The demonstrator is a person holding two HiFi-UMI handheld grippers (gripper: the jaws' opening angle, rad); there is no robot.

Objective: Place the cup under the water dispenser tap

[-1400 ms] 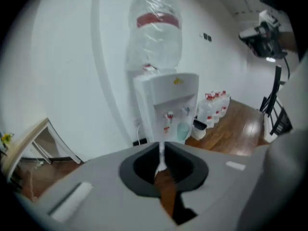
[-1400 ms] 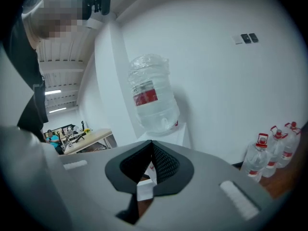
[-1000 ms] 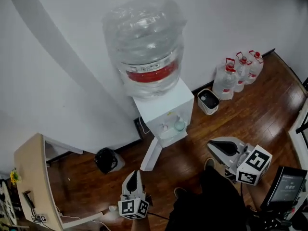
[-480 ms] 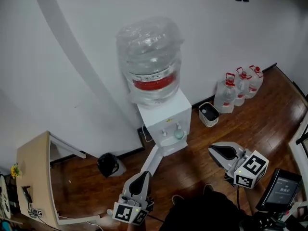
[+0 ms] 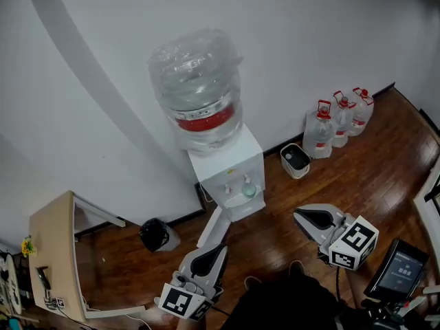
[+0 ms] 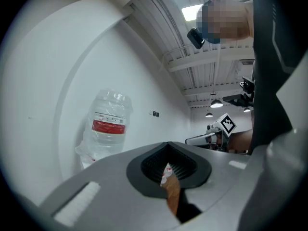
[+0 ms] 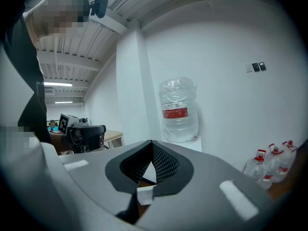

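head view: a white water dispenser stands against the wall. it carries a big clear bottle wrapped in film, with a red label band whose print is too small to read. the pale green cup sits on the dispenser's ledge, right under the tap. along the wall to the right are a small white bin and three clear jugs with red caps. a black container stands on the wooden floor left of the dispenser. a wooden desk is further left and a screen is at far right. the left gripper and right gripper both point toward the dispenser, well apart from the cup, with only floor between.

left gripper view: the jaws are opening, with a narrow slit between them and nothing in it. the bottle rises ahead at left; the cup is hidden behind the gripper body.

right gripper view: the jaws stand slightly apart, released and empty. the bottle is straight ahead, the jugs are low at right, and two dark wall switches sit above them.
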